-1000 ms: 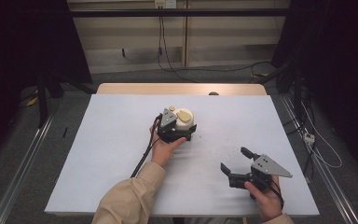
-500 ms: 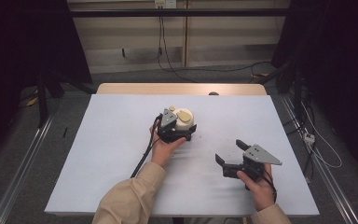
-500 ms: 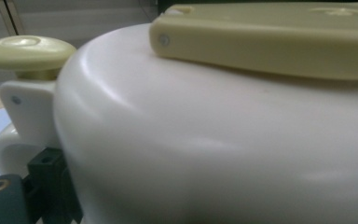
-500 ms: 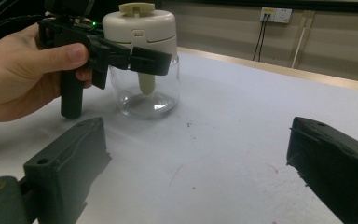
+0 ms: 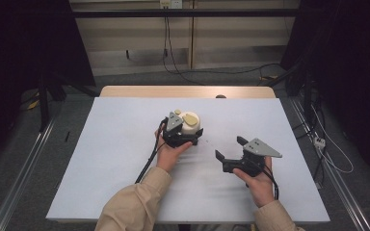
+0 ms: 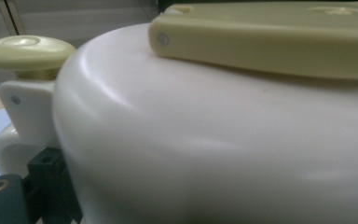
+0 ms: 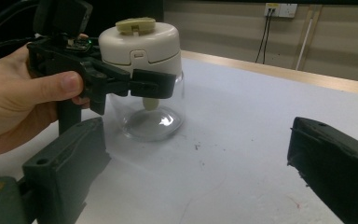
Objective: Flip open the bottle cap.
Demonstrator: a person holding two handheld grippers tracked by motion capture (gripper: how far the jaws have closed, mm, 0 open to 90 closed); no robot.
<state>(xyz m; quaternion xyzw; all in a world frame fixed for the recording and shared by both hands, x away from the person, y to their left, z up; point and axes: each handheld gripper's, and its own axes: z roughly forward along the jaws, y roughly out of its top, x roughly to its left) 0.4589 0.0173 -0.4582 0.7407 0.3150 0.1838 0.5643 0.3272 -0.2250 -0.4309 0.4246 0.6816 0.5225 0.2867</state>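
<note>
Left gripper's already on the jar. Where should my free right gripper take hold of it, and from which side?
Probably the clear glass body below the white lid, coming in level from the jar's right. The left gripper is clamped just under the lid, so the lower glass wall is bare. The jar stands upright and round, and the right gripper is open, already facing it across the table.

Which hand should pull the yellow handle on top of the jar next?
Right, probably. The left tool is closed around the jar just under its white lid, steadying it. The right tool is open, holds nothing, and points toward the jar.
</note>
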